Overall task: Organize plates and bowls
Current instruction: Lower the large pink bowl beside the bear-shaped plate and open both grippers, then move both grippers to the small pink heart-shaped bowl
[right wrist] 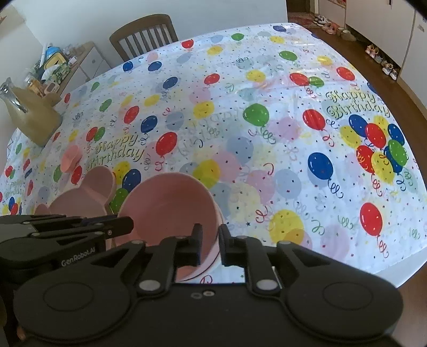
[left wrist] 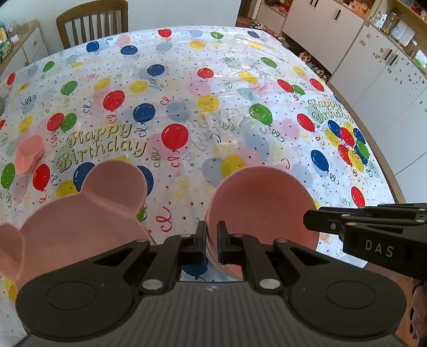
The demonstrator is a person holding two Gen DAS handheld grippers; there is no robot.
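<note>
A pink round bowl [left wrist: 263, 205] [right wrist: 168, 202] sits at the near edge of the table. My left gripper [left wrist: 212, 241] is shut on its left rim. My right gripper [right wrist: 209, 245] is shut on its right rim; it also shows from the side in the left wrist view [left wrist: 309, 220]. A pink bear-shaped divided plate [left wrist: 80, 211] [right wrist: 85, 194] lies just left of the bowl. A smaller pink bear-shaped dish [left wrist: 28, 153] [right wrist: 70, 158] lies farther back on the left.
The table wears a balloon-print "Happy Birthday" cloth [left wrist: 202, 106]. A glass jug with yellowish liquid [right wrist: 32, 117] stands at the far left. A wooden chair [left wrist: 92, 21] stands behind the table. White cabinets [left wrist: 373, 66] line the right side.
</note>
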